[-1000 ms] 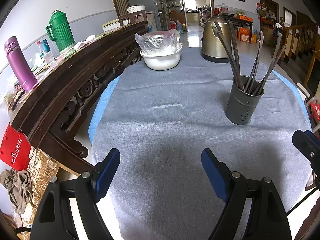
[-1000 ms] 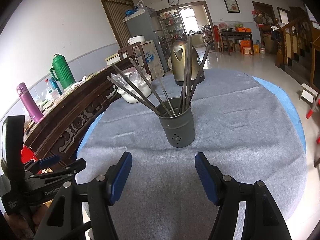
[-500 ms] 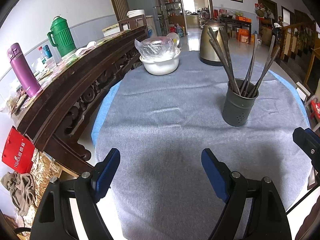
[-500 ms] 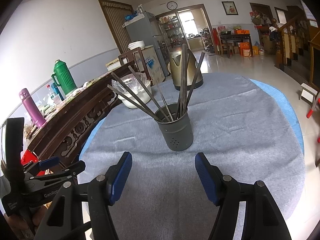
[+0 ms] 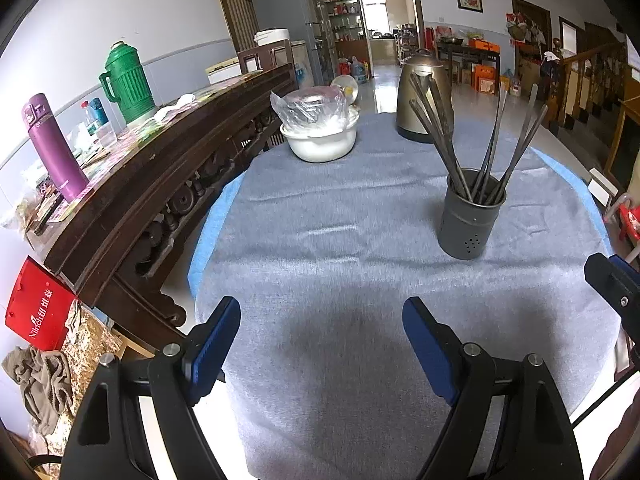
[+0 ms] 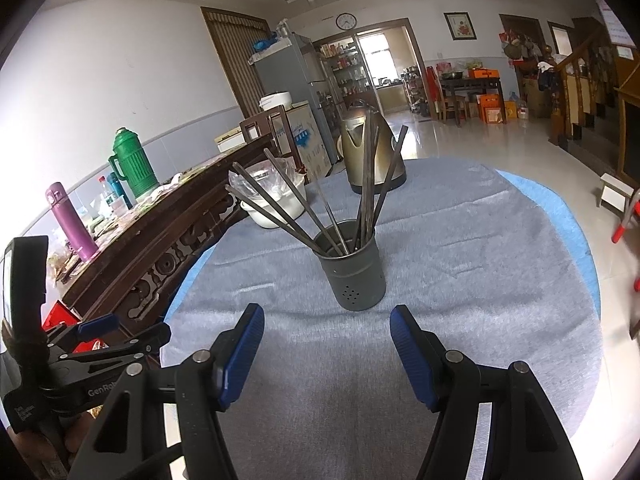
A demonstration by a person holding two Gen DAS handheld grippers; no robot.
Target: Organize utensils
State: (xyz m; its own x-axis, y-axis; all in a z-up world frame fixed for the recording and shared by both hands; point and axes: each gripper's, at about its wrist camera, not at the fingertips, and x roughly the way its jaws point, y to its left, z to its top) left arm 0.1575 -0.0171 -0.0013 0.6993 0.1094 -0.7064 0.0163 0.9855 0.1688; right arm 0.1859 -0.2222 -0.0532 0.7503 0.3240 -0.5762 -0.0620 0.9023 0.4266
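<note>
While both pairs of blue fingers are standing spread with nothing between them, the left gripper [image 5: 321, 344] and right gripper [image 6: 327, 350] are hovering over the near edge of the table [image 5: 320, 264]. Chopsticks [image 6: 352, 200] are leaning in a gray holder [image 6: 354, 270] toward the right side. Only the right view is showing the left gripper's body; only the left view is showing the red bag [image 5: 34, 312].

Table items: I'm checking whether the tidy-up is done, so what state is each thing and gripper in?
Holder: upright on the grey cloth.
Chopsticks: all standing in the holder, leaning outward.
White bowl: upright, clear plastic bag on top.
Kettle: upright, lid shut.
Left gripper: open, empty.
Right gripper: open, empty.
</note>
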